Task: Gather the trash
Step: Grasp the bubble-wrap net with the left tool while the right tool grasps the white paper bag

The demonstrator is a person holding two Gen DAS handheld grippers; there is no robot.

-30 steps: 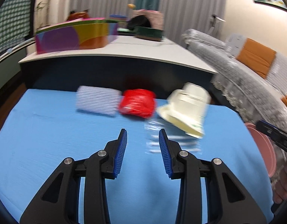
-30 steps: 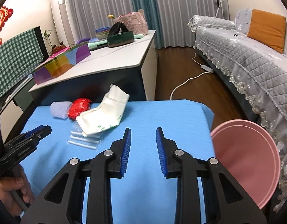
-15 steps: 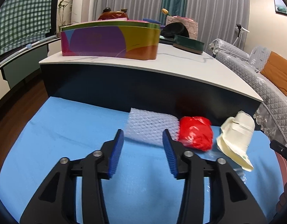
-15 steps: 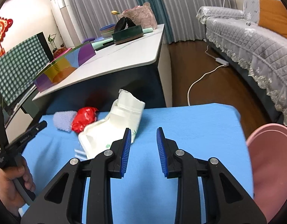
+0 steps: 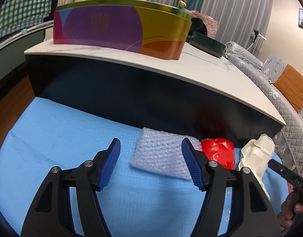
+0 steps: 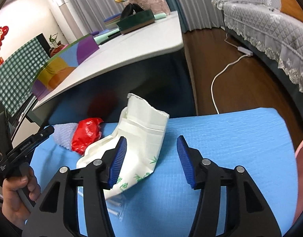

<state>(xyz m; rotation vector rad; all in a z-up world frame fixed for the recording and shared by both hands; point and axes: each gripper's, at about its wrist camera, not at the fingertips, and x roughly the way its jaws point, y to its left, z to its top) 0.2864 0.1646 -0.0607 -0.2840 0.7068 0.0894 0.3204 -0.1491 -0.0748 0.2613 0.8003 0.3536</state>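
Note:
On the blue cloth table (image 5: pixel 52 138) lie a white bubble-wrap pad (image 5: pixel 161 154), a crumpled red wrapper (image 5: pixel 220 154) and a cream paper bag (image 5: pixel 256 158). My left gripper (image 5: pixel 151 162) is open, its blue pads on either side of the bubble wrap's near edge. My right gripper (image 6: pixel 151 158) is open just in front of the cream bag (image 6: pixel 143 130), its left pad over the bag's lower part. The red wrapper (image 6: pixel 86 132) and bubble wrap (image 6: pixel 62 136) lie left of the bag. A clear plastic piece (image 6: pixel 115 203) lies under the bag's near end.
A dark cabinet with a white top (image 5: pixel 171 67) stands right behind the table and carries a colourful box (image 5: pixel 121 29). A pink basin (image 6: pixel 301 169) sits at the table's right edge. A grey sofa (image 6: pixel 269 23) stands on the right, with a white cable (image 6: pixel 226 67) on the floor.
Both grippers have opened wider. The left one has moved forward and left to the bubble wrap; the right one has moved forward to the cream bag.

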